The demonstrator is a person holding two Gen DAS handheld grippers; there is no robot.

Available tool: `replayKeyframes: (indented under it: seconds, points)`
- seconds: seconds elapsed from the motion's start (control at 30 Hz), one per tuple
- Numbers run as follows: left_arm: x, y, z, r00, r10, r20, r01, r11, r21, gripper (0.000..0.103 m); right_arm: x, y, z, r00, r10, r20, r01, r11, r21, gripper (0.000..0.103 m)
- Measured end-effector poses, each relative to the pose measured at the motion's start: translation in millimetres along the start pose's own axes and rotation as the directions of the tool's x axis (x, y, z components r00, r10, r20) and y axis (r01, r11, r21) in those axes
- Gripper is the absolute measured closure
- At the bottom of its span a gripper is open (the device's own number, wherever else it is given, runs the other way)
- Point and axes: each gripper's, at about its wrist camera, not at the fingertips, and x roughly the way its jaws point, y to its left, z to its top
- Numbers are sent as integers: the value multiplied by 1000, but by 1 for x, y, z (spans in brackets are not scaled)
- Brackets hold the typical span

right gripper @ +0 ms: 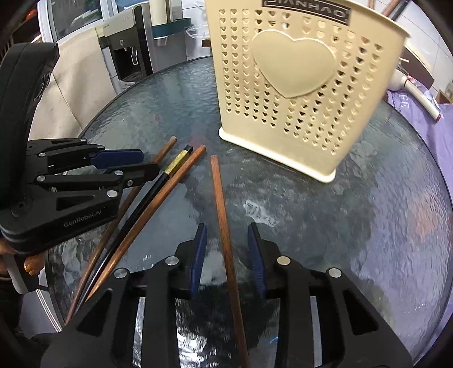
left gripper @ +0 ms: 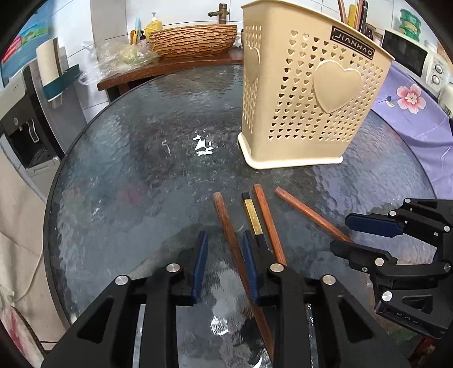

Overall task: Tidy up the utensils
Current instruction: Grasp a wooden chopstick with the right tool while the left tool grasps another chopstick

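A beige perforated utensil holder (left gripper: pixel 308 93) (right gripper: pixel 305 85) stands upright on the round glass table (left gripper: pixel 147 158) (right gripper: pixel 368 215). Chopsticks lie loose in front of it: three brown wooden ones (left gripper: pixel 226 220) (left gripper: pixel 269 220) (left gripper: pixel 308 212) and a black one with a gold band (left gripper: pixel 252 216) (right gripper: pixel 175 164). My left gripper (left gripper: pixel 225 254) (right gripper: pixel 141 162) is open, one brown chopstick between its fingers. My right gripper (right gripper: pixel 228 249) (left gripper: pixel 342 235) is open, with a lone brown chopstick (right gripper: pixel 223 226) lying between its fingers. Several utensils stand inside the holder.
A wooden bowl-shaped basin (left gripper: pixel 192 39) sits on a brown counter behind the table, with a soap bottle (left gripper: pixel 153 25). A water dispenser (left gripper: pixel 31 113) (right gripper: pixel 127 48) stands left. A purple floral cloth (left gripper: pixel 419 113) and a microwave (left gripper: pixel 410 53) are at the right.
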Motion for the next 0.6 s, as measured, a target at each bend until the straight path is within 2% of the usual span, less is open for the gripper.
replayKeyframes:
  seconds: [0.27, 0.33, 0.43, 0.6]
  points:
    - [6, 5, 7, 1000, 16, -4, -16, 1000, 3, 89, 15, 15, 24, 1000, -2, -20, 1, 999, -50, 80]
    - [7, 6, 9, 1000, 21, -7, -21, 1000, 3, 92, 17, 20, 28, 1000, 1, -27, -3, 998, -65, 86]
    - [7, 6, 9, 1000, 17, -6, -17, 1000, -2, 92, 21, 28, 34, 999, -1, -39, -3, 994, -108, 92]
    - [8, 8, 10, 1000, 19, -3, -19, 1000, -8, 92, 26, 34, 36, 999, -2, -40, -3, 991, -133, 95]
